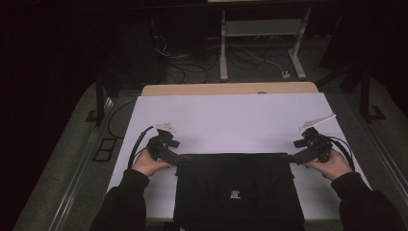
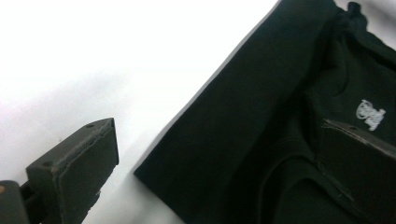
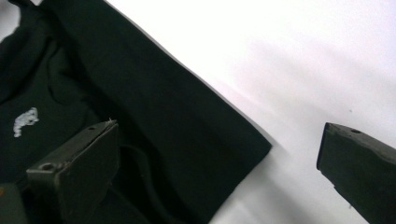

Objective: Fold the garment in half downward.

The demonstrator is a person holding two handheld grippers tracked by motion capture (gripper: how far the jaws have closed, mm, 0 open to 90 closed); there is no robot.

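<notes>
A black folded garment with a small white logo lies at the near middle of the white table cover. My left gripper is at the garment's far left corner and my right gripper is at its far right corner. In the left gripper view the garment has its corner between the jaws of the left gripper, which stands open, one jaw over the cloth and one over the white cover. The right gripper is open in the same way, straddling the corner of the garment.
A wooden table edge runs along the far side of the white cover. Beyond it, on the dark floor, lie cables and a white desk frame. Dark sleeves enter from the bottom corners.
</notes>
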